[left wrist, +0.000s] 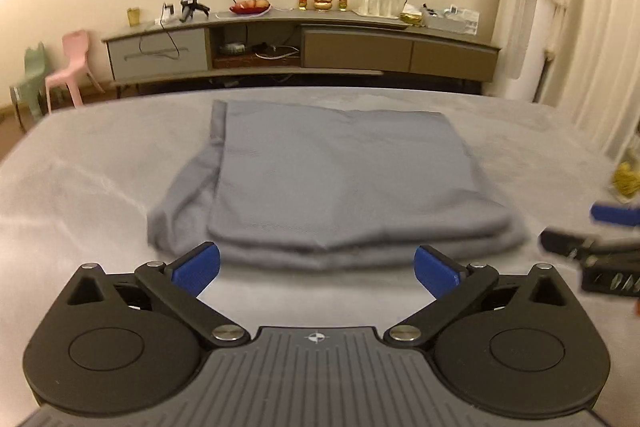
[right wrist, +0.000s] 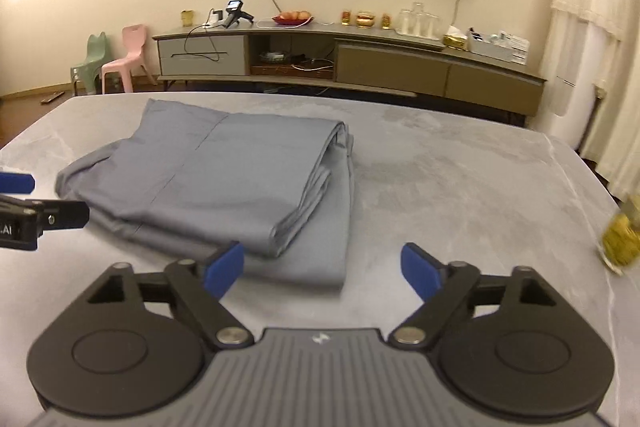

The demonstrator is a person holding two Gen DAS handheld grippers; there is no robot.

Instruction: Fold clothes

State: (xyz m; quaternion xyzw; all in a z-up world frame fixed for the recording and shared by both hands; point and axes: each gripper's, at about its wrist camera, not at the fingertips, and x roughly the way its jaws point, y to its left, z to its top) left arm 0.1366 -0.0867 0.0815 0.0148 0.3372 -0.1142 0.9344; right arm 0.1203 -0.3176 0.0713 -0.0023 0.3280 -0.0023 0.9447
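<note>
Squarely ahead — folded grey garment (left wrist: 340,179)

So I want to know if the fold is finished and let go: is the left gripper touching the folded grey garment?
Apart. In the left wrist view the left gripper stands open, bare table between its pads and the folded grey garment.

Both wrist cameras sit low behind their own fingers, close over the near edge of the grey table (left wrist: 100,163), facing the sideboard (right wrist: 392,67) across the room. The left looks straight at the folded garment (left wrist: 340,179); the right views it from its right. Both share garment, table and sideboard.
</note>
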